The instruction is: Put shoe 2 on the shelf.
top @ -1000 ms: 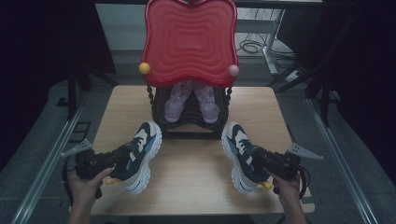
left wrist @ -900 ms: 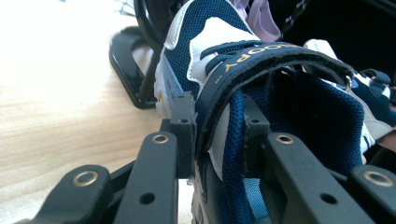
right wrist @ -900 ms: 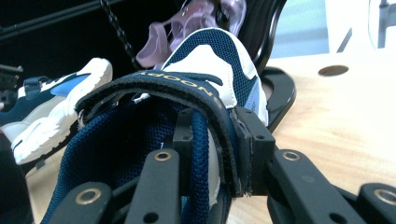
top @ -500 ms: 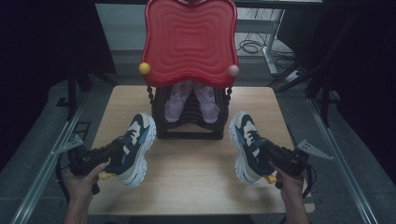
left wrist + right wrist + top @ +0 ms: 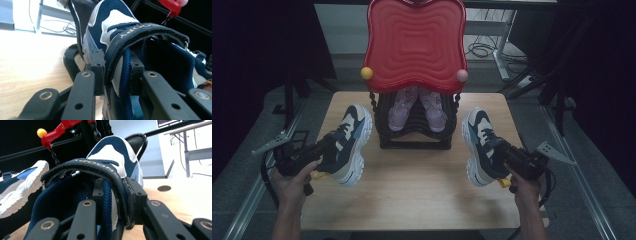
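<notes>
— From above, where are your sneakers?
— Your left gripper (image 5: 319, 152) holds the left sneaker (image 5: 348, 145) at eight o'clock of the black rack (image 5: 414, 131), toe toward one; your right gripper (image 5: 512, 159) holds the right sneaker (image 5: 482, 145) at four, toe toward twelve, over the wooden table (image 5: 412, 190).
— And the gripper views?
— Each shows what the high view cannot: jaws clamped on the strap (image 5: 140, 31), the tongue side (image 5: 110, 192); the other sneaker (image 5: 22, 187) lies at nine.

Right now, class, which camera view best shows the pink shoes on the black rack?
The high view: the pink shoes sit side by side on the black rack. Both gripper views catch bits of the rack, with blue sneakers in front.
</notes>
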A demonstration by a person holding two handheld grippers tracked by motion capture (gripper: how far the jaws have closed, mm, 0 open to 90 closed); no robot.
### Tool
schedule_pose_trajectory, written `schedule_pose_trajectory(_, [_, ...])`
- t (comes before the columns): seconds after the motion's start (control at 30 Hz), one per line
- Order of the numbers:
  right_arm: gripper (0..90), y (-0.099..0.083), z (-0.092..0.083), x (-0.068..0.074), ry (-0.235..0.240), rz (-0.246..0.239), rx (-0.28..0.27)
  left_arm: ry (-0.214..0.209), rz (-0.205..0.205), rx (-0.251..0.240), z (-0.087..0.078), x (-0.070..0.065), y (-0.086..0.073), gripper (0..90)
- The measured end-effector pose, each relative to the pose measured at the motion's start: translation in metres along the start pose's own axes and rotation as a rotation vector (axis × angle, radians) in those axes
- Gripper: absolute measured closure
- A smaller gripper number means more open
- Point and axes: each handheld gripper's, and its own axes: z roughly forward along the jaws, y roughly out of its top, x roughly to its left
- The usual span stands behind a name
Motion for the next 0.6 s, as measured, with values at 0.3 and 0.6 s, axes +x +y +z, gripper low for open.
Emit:
schedule_pose_trajectory(0.3, [72.2,0.02,0.006,-0.001,-0.003,0.0,-0.047,-0.015,-0.012,-0.027,0.001,0.004,0.017,72.7])
schedule_pose_trajectory(0.6, [72.2,0.039,0.014,-0.001,-0.005,-0.008,-0.071,-0.005,-0.02,-0.05,0.0,0.009,0.026,72.7])
